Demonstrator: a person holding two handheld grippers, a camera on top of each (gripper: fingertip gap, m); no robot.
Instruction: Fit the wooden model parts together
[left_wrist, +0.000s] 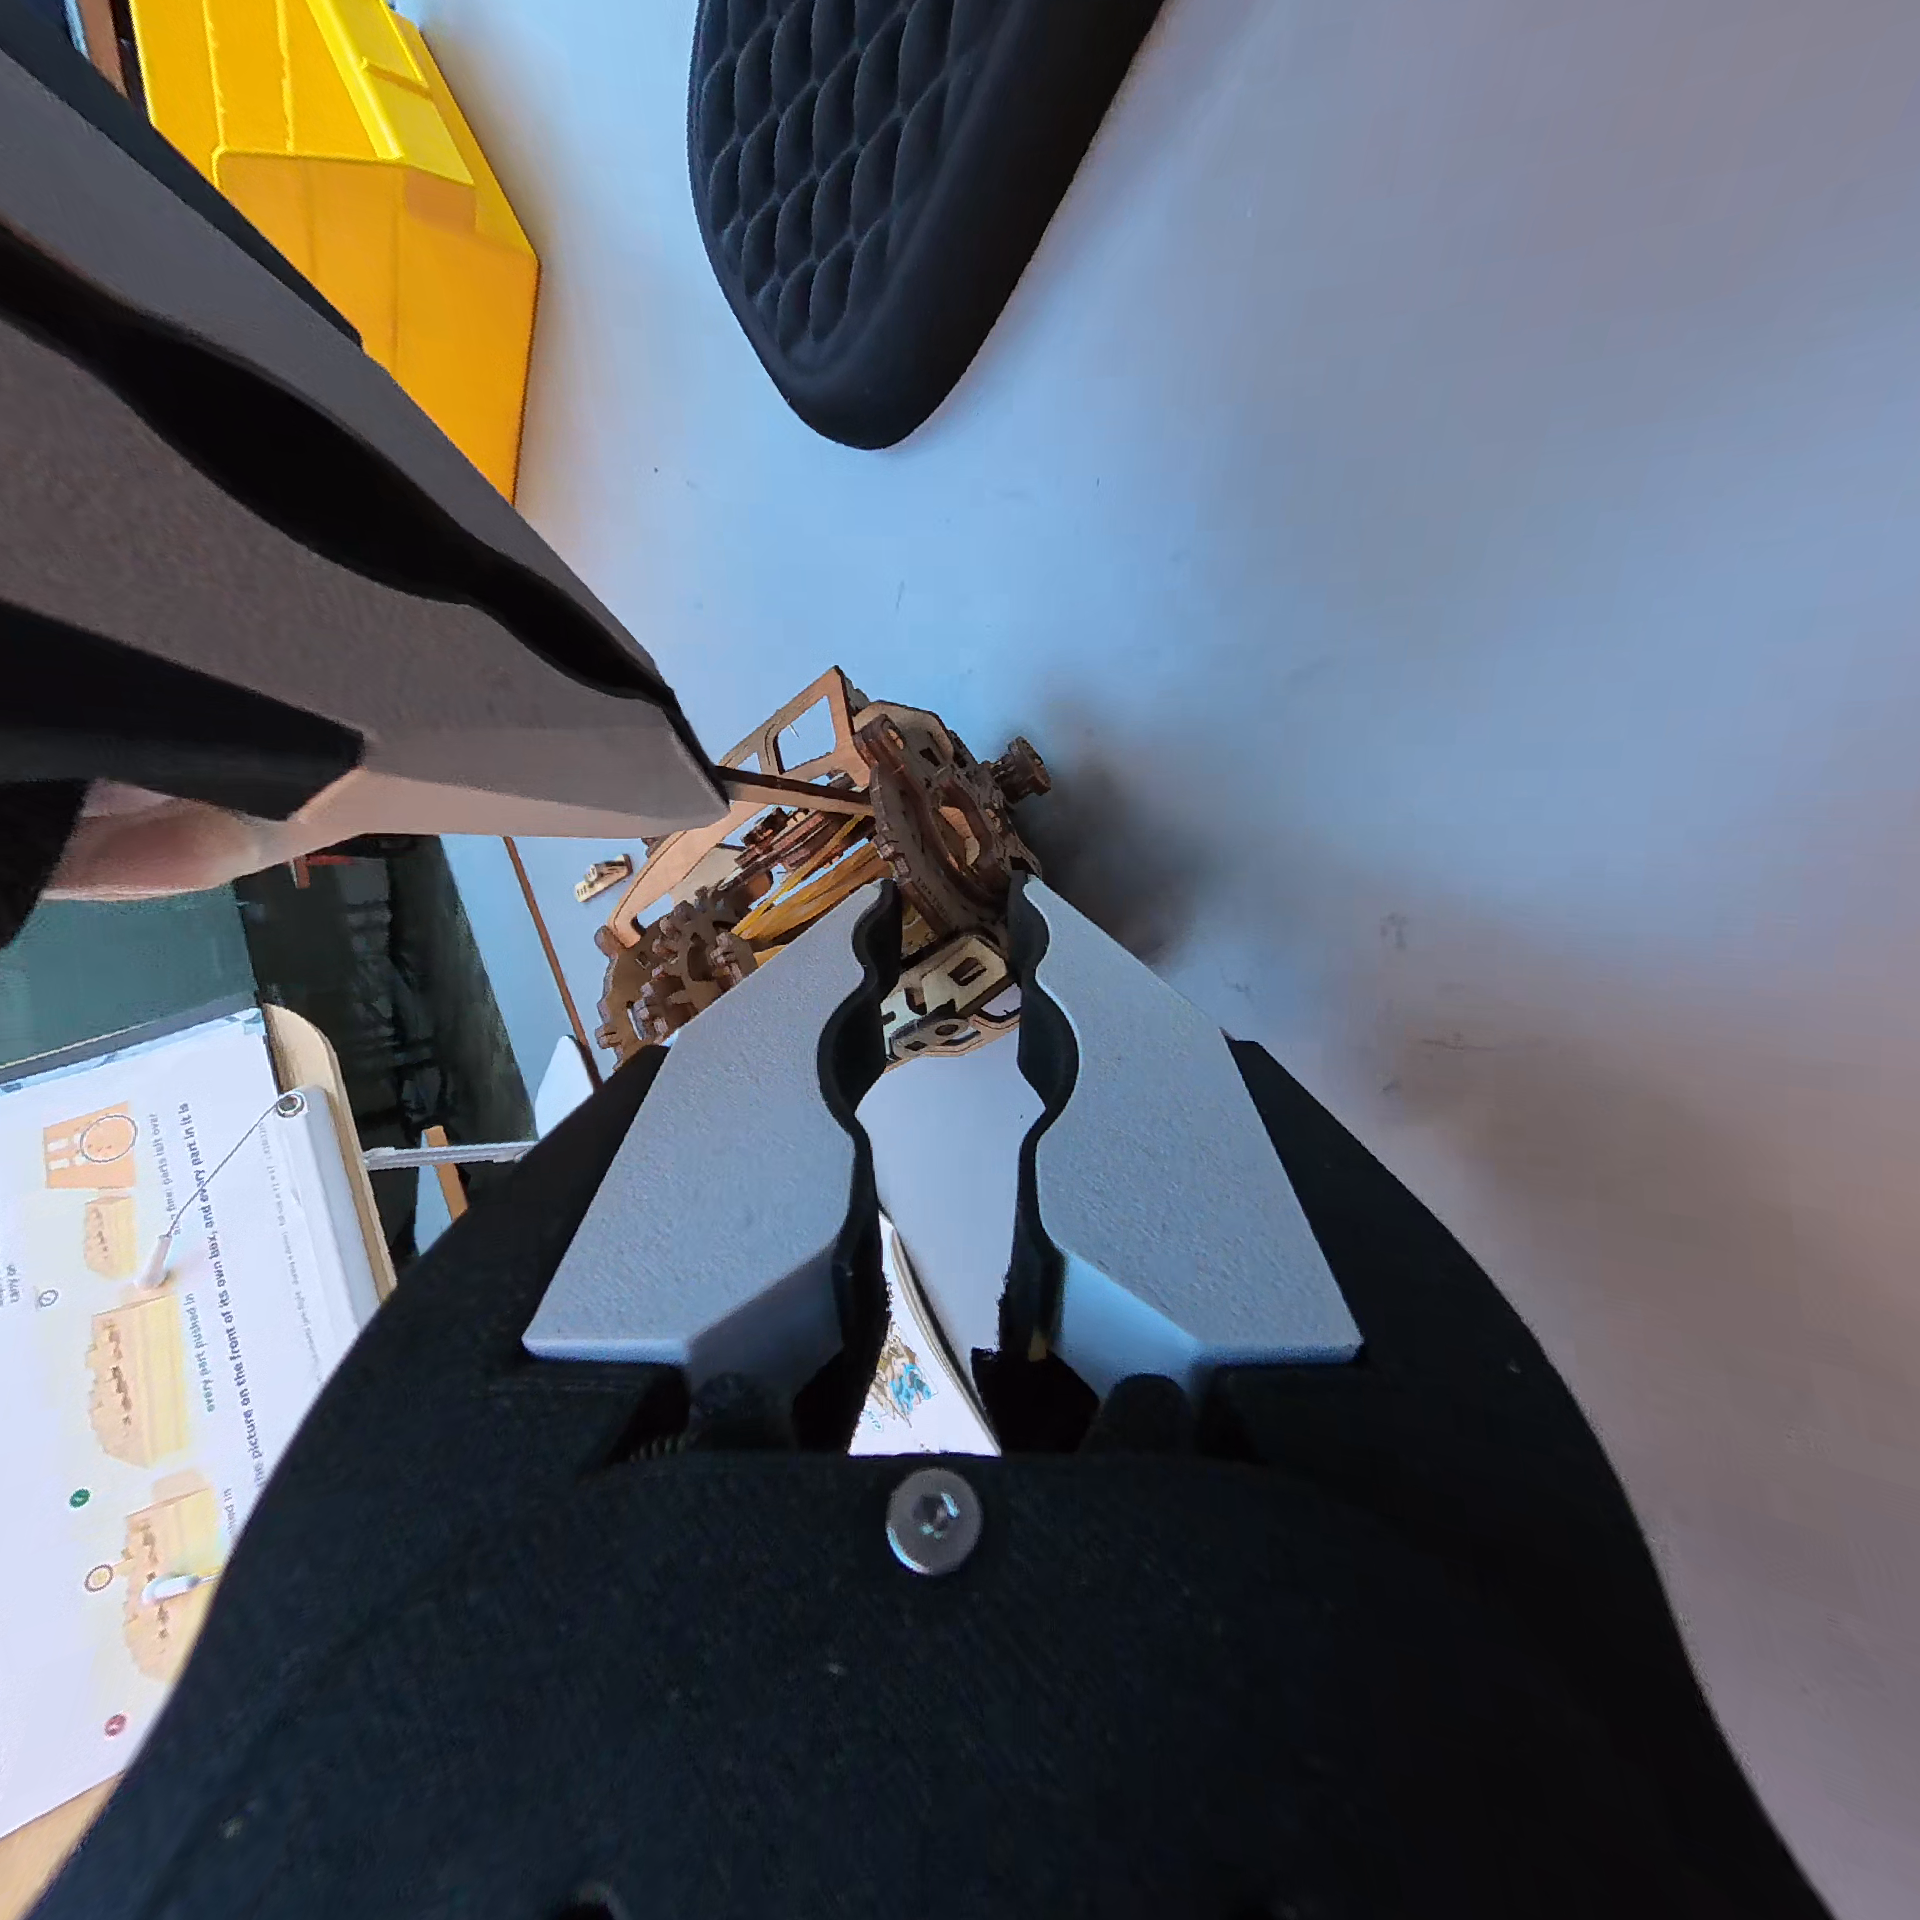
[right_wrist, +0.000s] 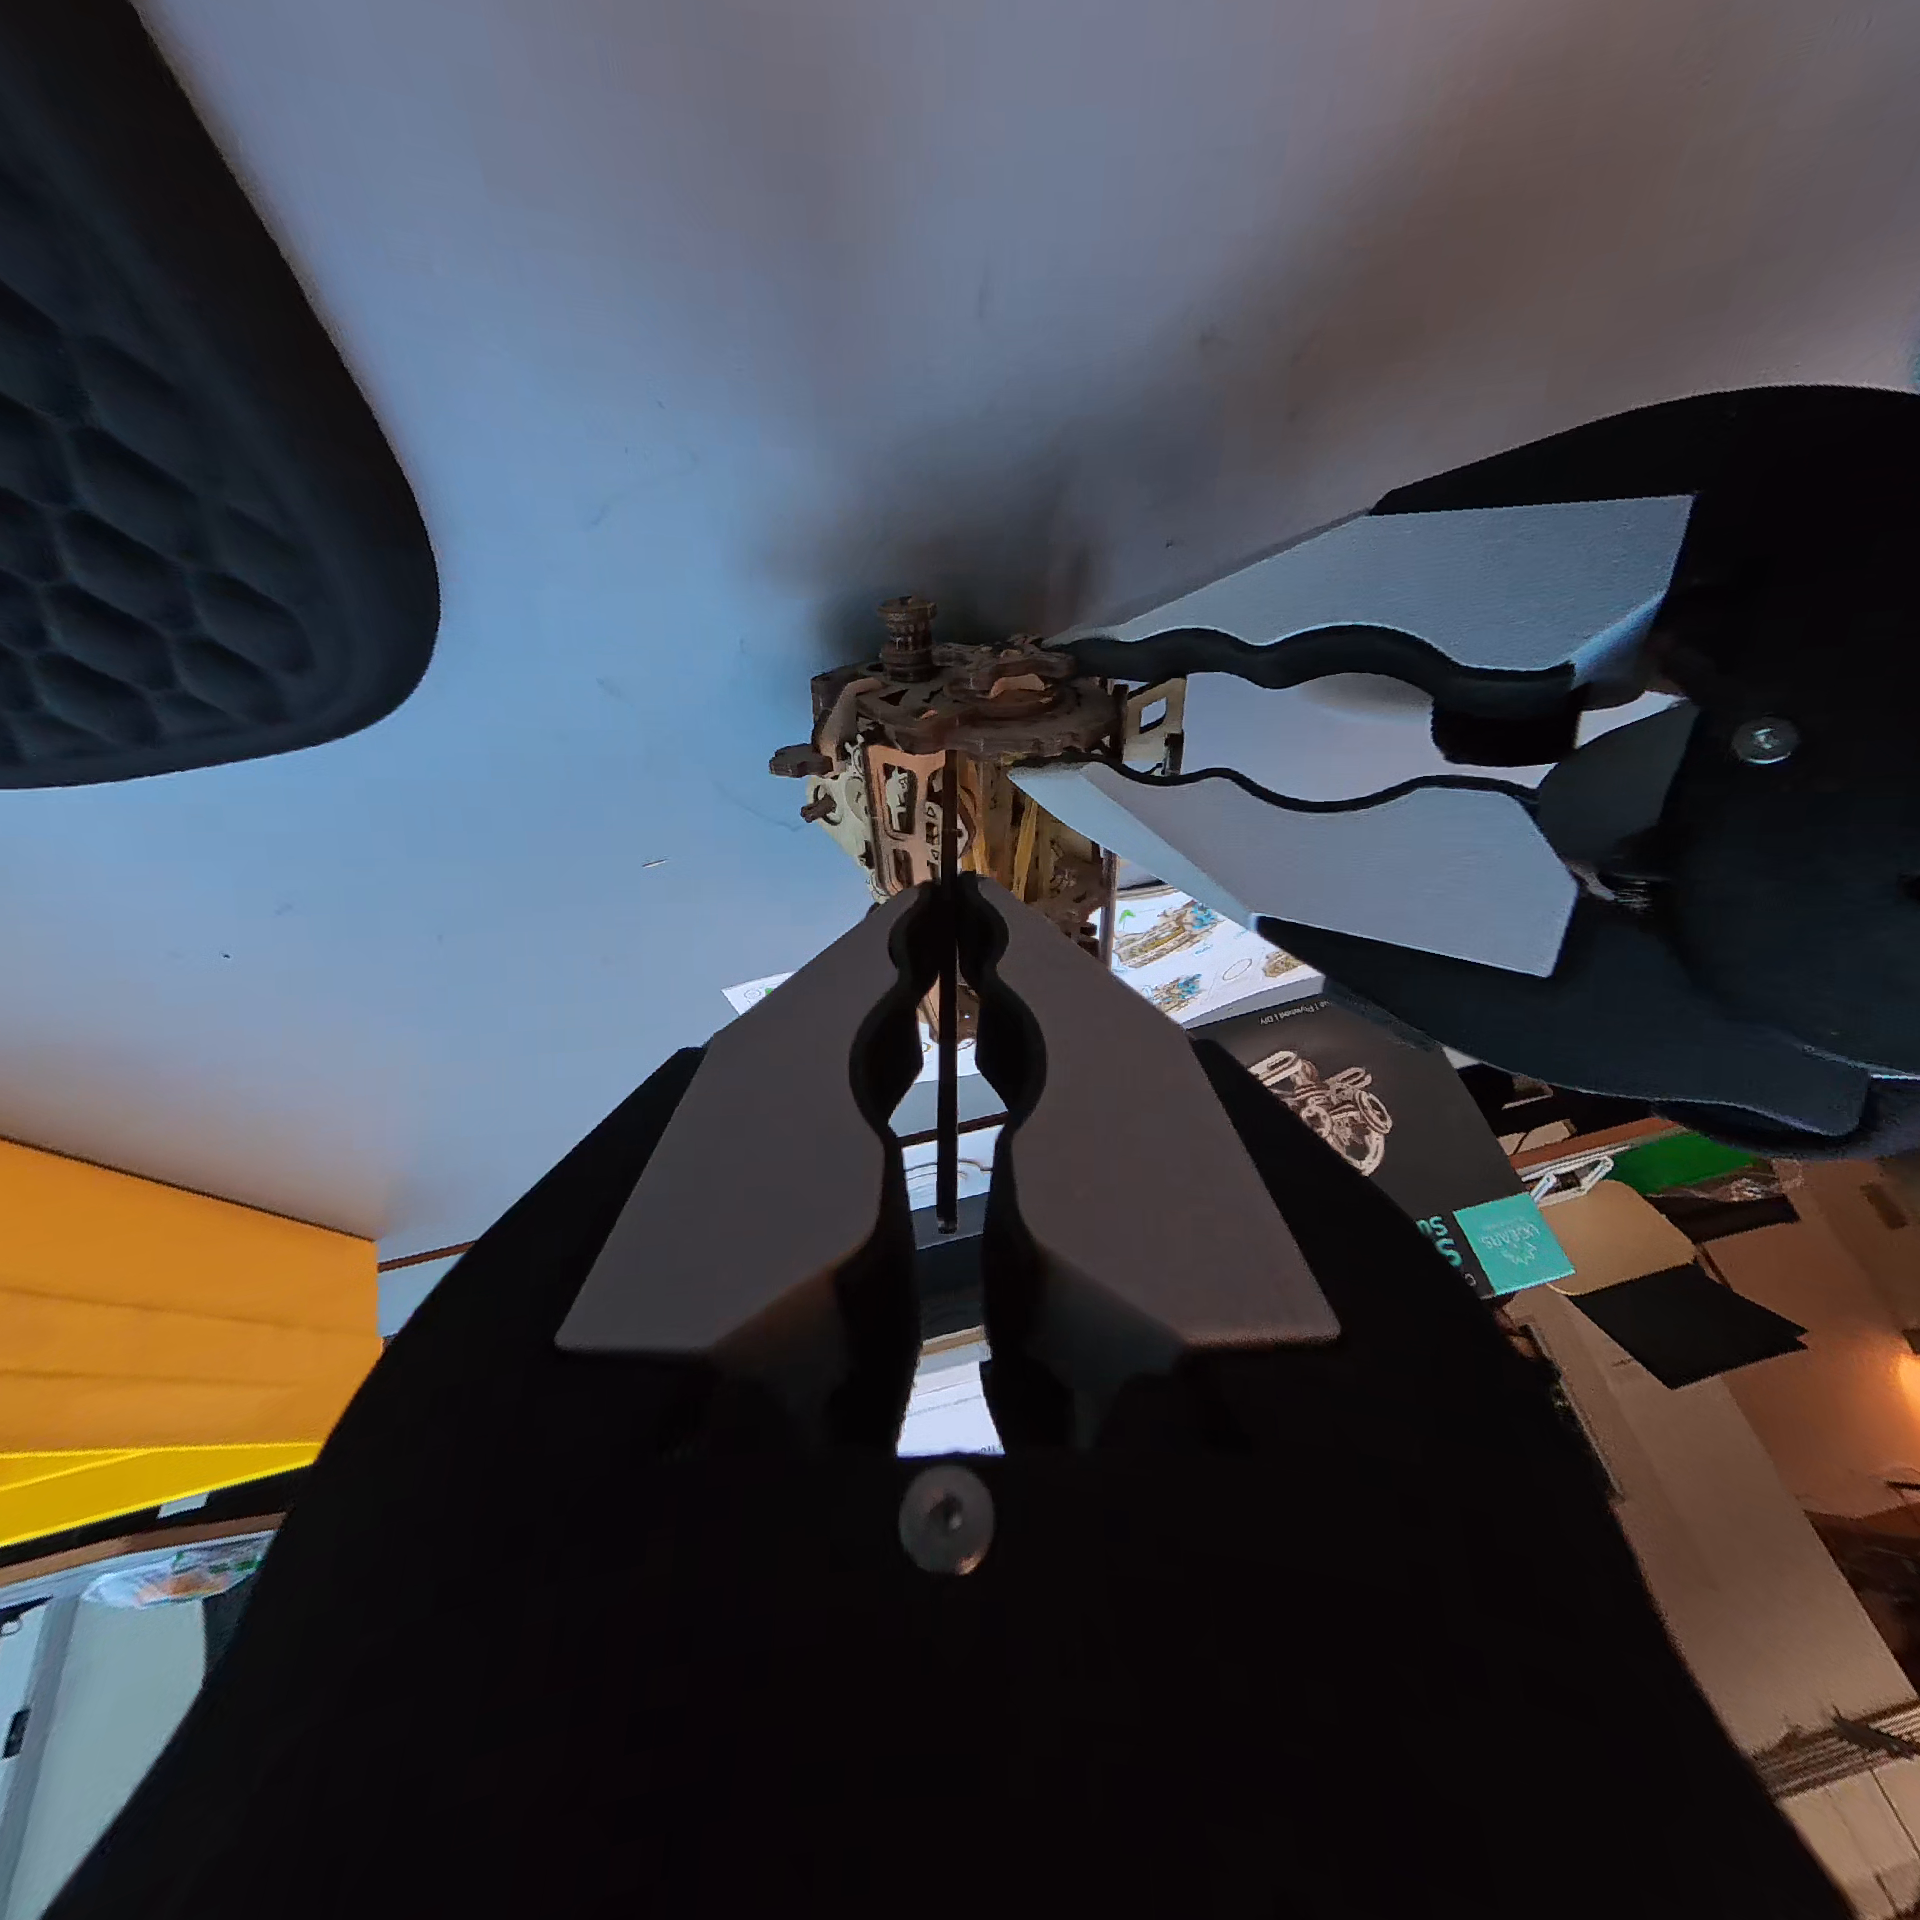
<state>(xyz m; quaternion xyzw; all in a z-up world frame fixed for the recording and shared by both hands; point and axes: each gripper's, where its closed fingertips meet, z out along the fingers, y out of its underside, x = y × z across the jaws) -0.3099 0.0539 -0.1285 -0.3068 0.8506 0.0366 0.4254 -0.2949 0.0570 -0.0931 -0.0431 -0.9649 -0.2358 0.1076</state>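
Left gripper (left_wrist: 951, 899) clamps the wooden model (left_wrist: 925, 821) against the counter (left_wrist: 1351, 623) at its fingertips; right gripper (right_wrist: 943, 899), pinching a thin rod (right_wrist: 948, 1091), should keep it aligned and push in slowly.

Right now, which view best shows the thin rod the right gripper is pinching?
The right wrist view: the thin rod runs lengthwise between the right gripper fingers toward the wooden model. The left wrist view shows only its tip.
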